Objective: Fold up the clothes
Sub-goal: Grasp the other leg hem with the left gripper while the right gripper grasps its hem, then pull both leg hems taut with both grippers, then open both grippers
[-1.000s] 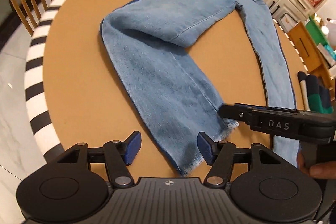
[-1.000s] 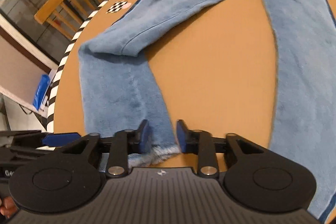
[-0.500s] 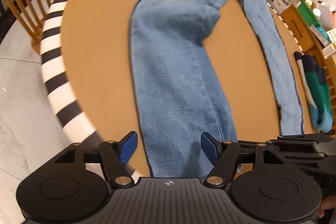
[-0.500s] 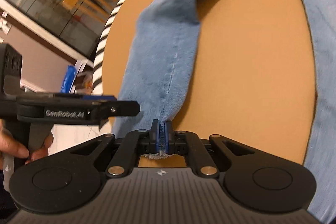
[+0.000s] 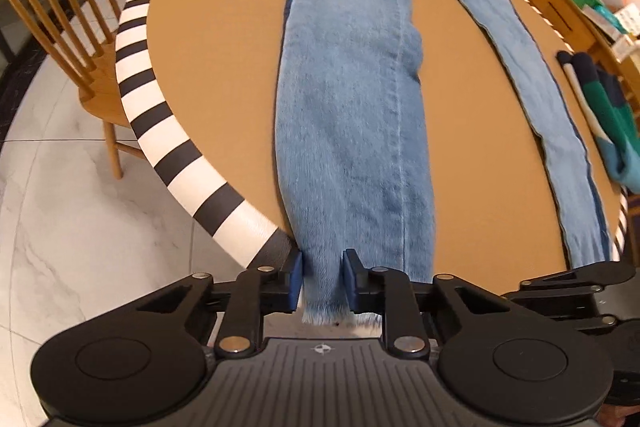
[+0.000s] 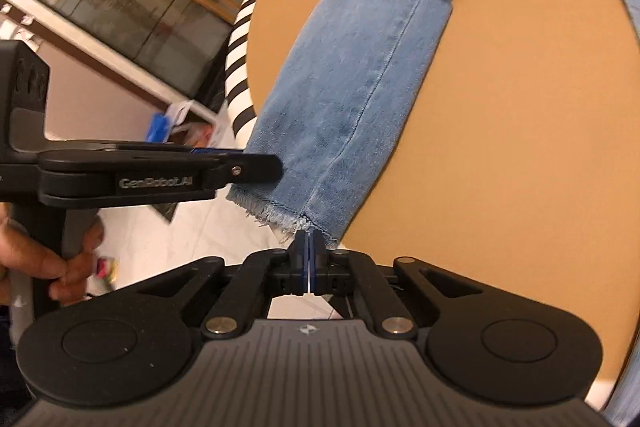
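Light-blue jeans (image 5: 352, 99) lie stretched along a round tabletop (image 5: 224, 75), one leg's frayed hem hanging over its striped edge at lower centre. The right gripper (image 6: 308, 261) has its fingers clamped together on that hem. The left gripper (image 5: 322, 281) straddles the hem's other corner, fingers a little apart. A chair (image 5: 60, 27) stands at upper left.
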`<state>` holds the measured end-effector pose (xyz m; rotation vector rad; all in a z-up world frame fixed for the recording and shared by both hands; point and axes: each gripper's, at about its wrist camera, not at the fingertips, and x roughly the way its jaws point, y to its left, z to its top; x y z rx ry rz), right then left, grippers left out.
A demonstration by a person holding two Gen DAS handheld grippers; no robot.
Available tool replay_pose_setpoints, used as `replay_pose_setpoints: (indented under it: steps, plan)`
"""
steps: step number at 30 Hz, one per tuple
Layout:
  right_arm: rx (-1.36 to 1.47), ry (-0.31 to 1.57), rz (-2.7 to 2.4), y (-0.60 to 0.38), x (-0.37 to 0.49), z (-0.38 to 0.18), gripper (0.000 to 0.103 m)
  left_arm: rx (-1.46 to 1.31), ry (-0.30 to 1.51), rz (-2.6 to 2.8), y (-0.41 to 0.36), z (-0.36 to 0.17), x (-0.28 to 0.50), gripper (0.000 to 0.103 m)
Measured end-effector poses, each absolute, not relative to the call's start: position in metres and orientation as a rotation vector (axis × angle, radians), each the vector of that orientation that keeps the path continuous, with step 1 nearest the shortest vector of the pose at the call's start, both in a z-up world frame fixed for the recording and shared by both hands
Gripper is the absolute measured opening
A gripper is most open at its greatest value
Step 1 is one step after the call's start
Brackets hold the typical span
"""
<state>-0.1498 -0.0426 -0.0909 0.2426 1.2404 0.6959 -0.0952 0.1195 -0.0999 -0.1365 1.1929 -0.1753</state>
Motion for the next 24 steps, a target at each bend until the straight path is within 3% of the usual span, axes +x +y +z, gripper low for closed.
replay_pose_setpoints:
  steps: [3,5,6,7,8,10,11,13,16,18,19,24]
  plan:
    - [0.295,1.198,0.571,-0.046,-0.159,-0.082,0.006,-0.098,1.193,-0.248,0.126,-0.099,-0.093,0.021]
    - [0.392,1.171,0.467,-0.052,-0.162,-0.079,0.021,-0.072,1.2,-0.282,0.134,-0.098,-0.089,0.025]
    - [0.46,1.163,0.413,-0.055,-0.162,-0.08,0.041,-0.063,1.204,-0.295,0.139,-0.098,-0.088,0.034]
    - [0.528,1.153,0.359,-0.058,-0.161,-0.082,0.047,-0.061,1.204,-0.303,0.144,-0.098,-0.088,0.038]
    - [0.543,1.159,0.34,-0.054,-0.16,-0.085,0.044,-0.064,1.201,-0.311,0.149,-0.098,-0.089,0.043]
    - [0.533,1.168,0.298,-0.042,-0.159,-0.092,0.026,-0.062,1.206,-0.323,0.158,-0.101,-0.086,0.044]
    - [0.54,1.165,0.293,-0.036,-0.159,-0.093,0.024,-0.068,1.214,-0.328,0.162,-0.103,-0.084,0.045]
    - [0.518,1.155,0.291,-0.024,-0.16,-0.095,0.004,-0.11,1.219,-0.347,0.169,-0.107,-0.08,0.044]
    - [0.473,1.151,0.301,-0.005,-0.161,-0.093,0.003,-0.18,1.239,-0.347,0.181,-0.114,-0.077,0.034]
    - [0.48,1.149,0.328,0.003,-0.16,-0.089,0.003,-0.196,1.235,-0.358,0.191,-0.113,-0.077,0.014]
    - [0.471,1.147,0.342,0.008,-0.159,-0.087,0.003,-0.193,1.226,-0.363,0.195,-0.111,-0.077,0.011]
    - [0.418,1.156,0.383,0.035,-0.152,-0.081,0.003,-0.166,1.198,-0.361,0.213,-0.103,-0.079,0.008]
